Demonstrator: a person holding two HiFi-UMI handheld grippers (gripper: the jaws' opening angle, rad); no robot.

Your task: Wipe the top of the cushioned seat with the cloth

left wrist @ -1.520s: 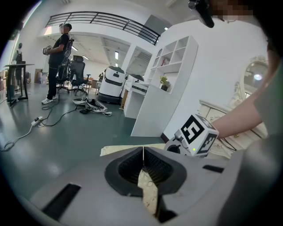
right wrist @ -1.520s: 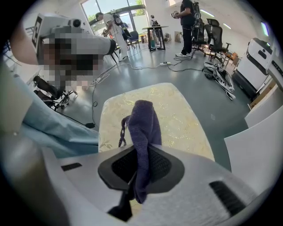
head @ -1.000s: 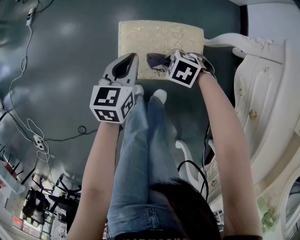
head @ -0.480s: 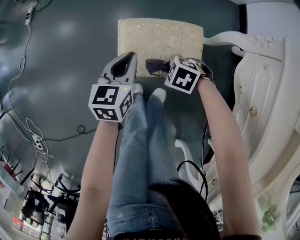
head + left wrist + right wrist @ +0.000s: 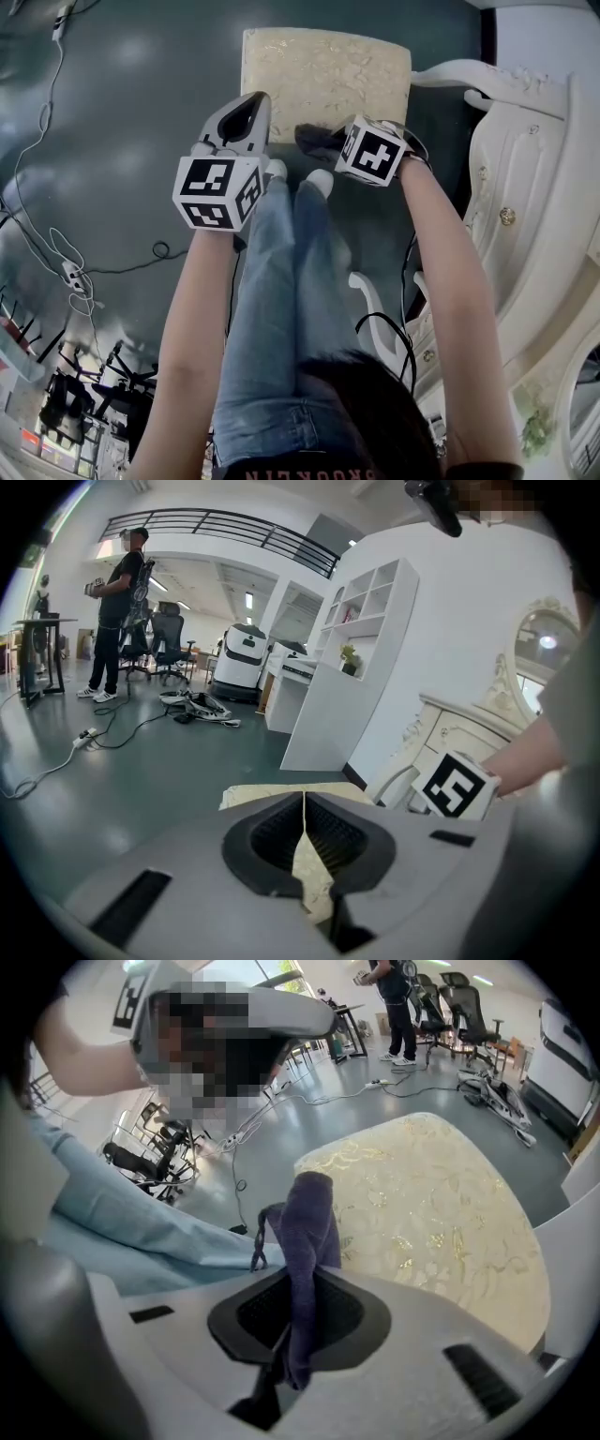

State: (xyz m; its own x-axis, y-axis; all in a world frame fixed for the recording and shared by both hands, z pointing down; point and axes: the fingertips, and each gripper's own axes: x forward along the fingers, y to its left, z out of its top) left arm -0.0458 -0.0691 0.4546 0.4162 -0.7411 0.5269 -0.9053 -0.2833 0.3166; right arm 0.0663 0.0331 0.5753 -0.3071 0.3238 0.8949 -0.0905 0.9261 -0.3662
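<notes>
My right gripper (image 5: 298,1312) is clamped on the purple cloth (image 5: 307,1218) over the near edge of the cushioned seat (image 5: 328,70); my left gripper (image 5: 303,808) is closed, empty.

your cloth (image 5: 305,1232) is dark purple, bunched upright, pinched in your right gripper (image 5: 302,1283) by the near edge of the seat (image 5: 422,1204), a squarish cream cushion patterned in gold
</notes>
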